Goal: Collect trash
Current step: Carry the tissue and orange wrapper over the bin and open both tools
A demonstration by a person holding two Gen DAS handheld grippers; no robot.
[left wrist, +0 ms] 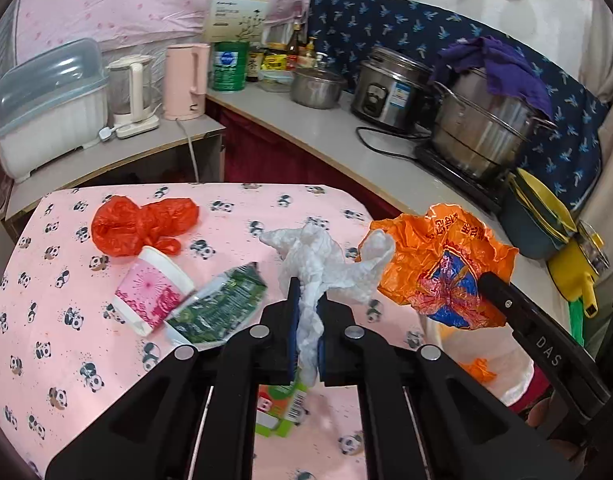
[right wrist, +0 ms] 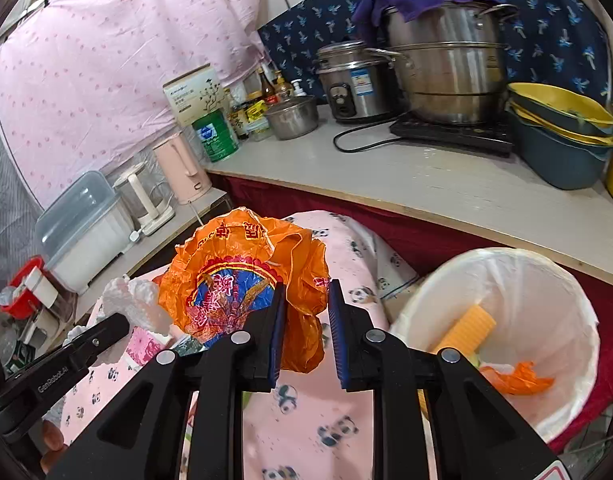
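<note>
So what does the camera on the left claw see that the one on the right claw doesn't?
Only the left view shows the red bag, the green wrapper and the green carton lying on the panda tablecloth.

Only the right view looks into the lined trash bin, with a yellow piece and orange scraps inside.

Both show the left claw shut on the white crumpled plastic, the right claw holding the orange bag, the pink paper cup and the steel pots.

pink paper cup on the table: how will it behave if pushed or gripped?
The pink paper cup lies on its side, so a push would likely roll it in an arc. It looks thin-walled and empty: probably light, and apt to crush under a firm pinch.
</note>
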